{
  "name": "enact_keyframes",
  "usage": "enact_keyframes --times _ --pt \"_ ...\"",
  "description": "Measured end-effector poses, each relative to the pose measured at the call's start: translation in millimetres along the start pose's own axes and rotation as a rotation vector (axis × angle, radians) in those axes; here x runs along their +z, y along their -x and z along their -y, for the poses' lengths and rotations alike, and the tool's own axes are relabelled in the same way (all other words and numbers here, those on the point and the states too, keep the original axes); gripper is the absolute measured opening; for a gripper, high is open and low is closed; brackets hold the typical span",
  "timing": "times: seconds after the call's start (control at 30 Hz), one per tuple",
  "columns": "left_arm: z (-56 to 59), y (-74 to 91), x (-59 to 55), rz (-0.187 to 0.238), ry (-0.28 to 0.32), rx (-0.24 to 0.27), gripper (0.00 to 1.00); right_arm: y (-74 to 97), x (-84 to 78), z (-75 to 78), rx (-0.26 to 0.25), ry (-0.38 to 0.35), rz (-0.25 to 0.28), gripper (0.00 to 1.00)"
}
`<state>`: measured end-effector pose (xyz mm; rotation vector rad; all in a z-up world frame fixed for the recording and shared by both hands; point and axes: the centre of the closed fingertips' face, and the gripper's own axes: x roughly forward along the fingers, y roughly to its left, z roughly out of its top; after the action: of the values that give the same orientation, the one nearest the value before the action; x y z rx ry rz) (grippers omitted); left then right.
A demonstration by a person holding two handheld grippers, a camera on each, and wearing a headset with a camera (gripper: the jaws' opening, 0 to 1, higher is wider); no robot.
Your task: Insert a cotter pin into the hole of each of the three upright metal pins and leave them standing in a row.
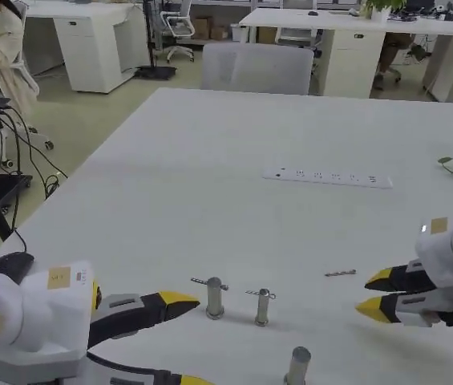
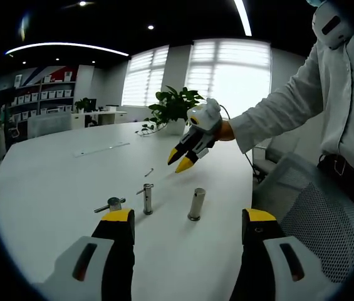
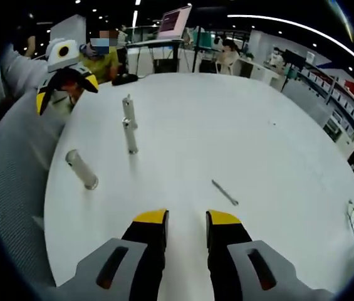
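Cotter (image 1: 340,273): loose on bench (image 1: 250,136) near right gripper (image 1: 364,293).
Bare pin (image 1: 298,365): upright, unfilled.
Jaws: left gripper (image 1: 196,341) wide apart, right narrowly apart, both empty.
Risk: thin cotter slips the pinch; a bump topples the pin.

One cotter pin (image 1: 340,273) lies right of the upright pins (image 1: 263,309).
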<state>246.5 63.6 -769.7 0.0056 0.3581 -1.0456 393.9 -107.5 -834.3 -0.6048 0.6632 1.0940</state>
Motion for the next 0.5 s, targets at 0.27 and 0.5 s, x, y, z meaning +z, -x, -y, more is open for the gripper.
enact_keyframes --times 0.27,0.5 --pt "-6.6 5.1 -3.3 -0.004 0.011 0.012 0.69 -10.5 6.8 19.3 0.038 0.053 -0.036 0.26" --pt "-9.4 9.9 -6.0 -0.009 0.021 0.027 0.69 -21.2 11.0 26.1 0.094 0.121 -0.076 0.26"
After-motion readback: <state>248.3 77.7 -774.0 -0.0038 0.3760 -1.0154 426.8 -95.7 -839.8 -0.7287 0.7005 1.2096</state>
